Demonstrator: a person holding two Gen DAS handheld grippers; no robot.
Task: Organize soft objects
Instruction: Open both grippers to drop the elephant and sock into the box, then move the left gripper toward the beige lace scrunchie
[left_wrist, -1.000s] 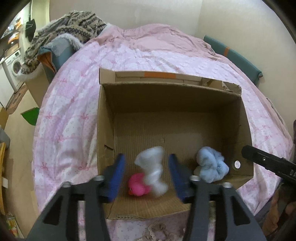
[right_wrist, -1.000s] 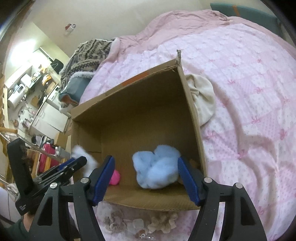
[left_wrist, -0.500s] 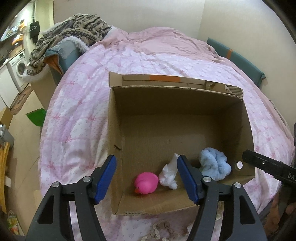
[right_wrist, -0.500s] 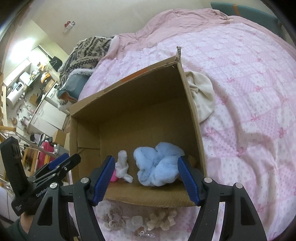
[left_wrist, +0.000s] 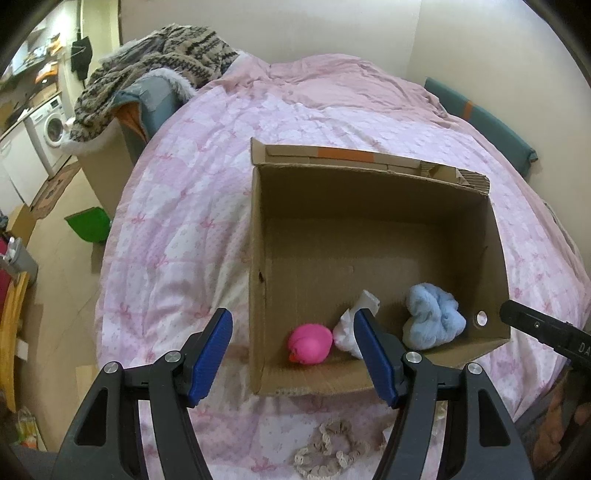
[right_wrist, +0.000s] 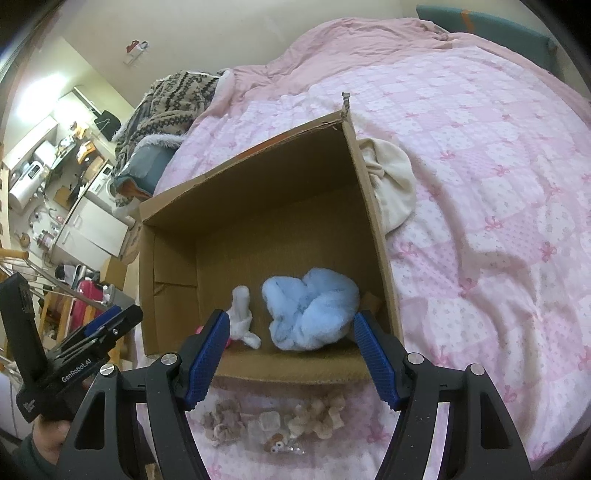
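The cardboard box (left_wrist: 369, 206) sits open-topped on the pink bedspread (left_wrist: 184, 206). Three soft items lie along its near wall: a pink plush (left_wrist: 310, 344), a white cloth piece (left_wrist: 351, 328) and a light-blue fluffy bundle (right_wrist: 310, 308).

The left gripper (left_wrist: 293, 354) hangs above the box's near-left corner with its jaws apart and nothing between the pads. The right gripper (right_wrist: 290, 356) is held over the near wall, jaws likewise apart and empty; the blue bundle shows between them only because it lies below.

Handling, as a judgement: all three items look light and compressible. The blue bundle is bulky and would deform under the pads, so a grip across its thick middle fold is advisable. The white cloth is thin and limp; it is best pinched at its bunched centre, since an end hold would let it dangle.

Orientation: the white cloth's long axis runs from the near wall toward the box interior, narrow end pointing away. The blue bundle has no clear long axis. Which way the pink plush faces cannot be told.

Further small soft pieces (right_wrist: 280, 417) lie on the bedspread just outside the near wall.
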